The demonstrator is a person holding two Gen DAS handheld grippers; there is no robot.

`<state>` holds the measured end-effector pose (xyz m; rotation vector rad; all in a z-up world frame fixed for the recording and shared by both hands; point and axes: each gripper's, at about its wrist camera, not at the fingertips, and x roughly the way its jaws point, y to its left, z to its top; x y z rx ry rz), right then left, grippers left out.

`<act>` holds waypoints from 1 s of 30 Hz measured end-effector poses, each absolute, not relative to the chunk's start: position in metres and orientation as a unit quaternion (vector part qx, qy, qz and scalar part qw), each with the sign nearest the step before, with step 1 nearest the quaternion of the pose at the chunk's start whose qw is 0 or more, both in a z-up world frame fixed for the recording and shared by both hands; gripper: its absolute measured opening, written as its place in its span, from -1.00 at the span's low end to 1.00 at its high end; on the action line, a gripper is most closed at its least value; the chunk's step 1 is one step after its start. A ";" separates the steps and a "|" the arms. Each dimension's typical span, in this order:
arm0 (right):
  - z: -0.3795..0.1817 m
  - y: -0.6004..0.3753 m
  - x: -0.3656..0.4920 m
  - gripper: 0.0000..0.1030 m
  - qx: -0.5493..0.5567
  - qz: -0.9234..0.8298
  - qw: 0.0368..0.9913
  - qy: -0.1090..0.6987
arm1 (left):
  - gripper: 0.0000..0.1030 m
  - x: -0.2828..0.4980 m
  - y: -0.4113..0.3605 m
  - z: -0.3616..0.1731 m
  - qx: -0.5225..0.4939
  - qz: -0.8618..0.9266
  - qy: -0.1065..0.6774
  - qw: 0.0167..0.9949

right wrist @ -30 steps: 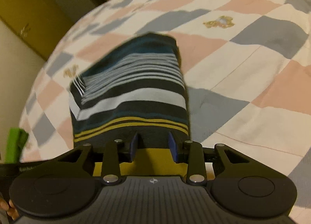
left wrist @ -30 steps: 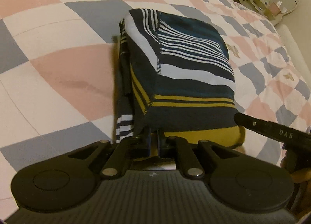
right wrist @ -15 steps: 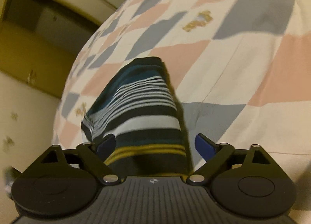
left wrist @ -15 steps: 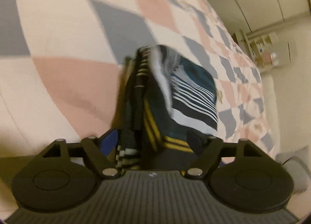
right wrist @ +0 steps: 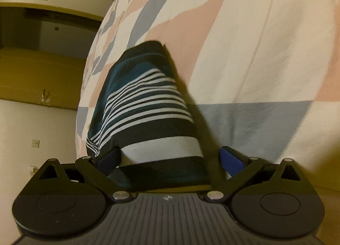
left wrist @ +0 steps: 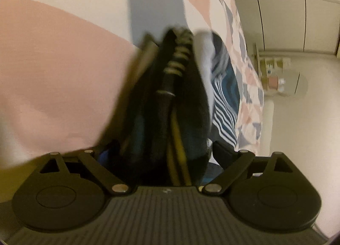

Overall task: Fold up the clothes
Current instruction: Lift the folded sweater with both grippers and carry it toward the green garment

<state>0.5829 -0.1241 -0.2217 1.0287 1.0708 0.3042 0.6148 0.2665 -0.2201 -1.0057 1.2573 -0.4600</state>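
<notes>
Both tools now spread wide, jaws just opened, against the near-closed pinch on the yellow hem a second ago. Left tool (left wrist: 158, 151) straddling the folded dark navy, teal, white and yellow striped knit garment (left wrist: 182, 104), pads apart from the cloth on either side; right tool (right wrist: 170, 160) likewise open around the same garment (right wrist: 146, 104), blue pads clear of it. Garment lying on the pink, grey and white checked quilt of the bed (right wrist: 265, 54), released. Views rolled sideways compared with before, and closer to the fabric. Left view badly blurred: folds smeared, left pad mostly hidden behind cloth. Garment's near edge cut off by each tool body.
</notes>
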 end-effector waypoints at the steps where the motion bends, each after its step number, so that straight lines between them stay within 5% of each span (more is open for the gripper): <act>1: -0.223 -0.120 0.586 0.76 0.464 0.143 0.724 0.490 | 0.60 0.617 0.259 -0.218 -0.433 -0.208 0.561 0.674; 2: -0.224 -0.114 0.589 0.62 0.464 0.152 0.720 0.493 | 0.58 0.618 0.253 -0.215 -0.413 -0.208 0.563 0.685; 7: -0.212 -0.102 0.587 0.18 0.446 0.122 0.723 0.514 | -0.15 0.607 0.258 -0.199 -0.410 -0.201 0.561 0.691; 16: -0.144 -0.094 0.499 0.05 0.467 0.118 0.719 0.500 | -0.21 0.520 0.276 -0.120 -0.362 -0.233 0.570 0.700; 30: -0.078 -0.037 0.285 0.05 0.477 0.185 0.682 0.522 | -0.21 0.250 0.370 -0.035 -0.392 -0.161 0.538 0.729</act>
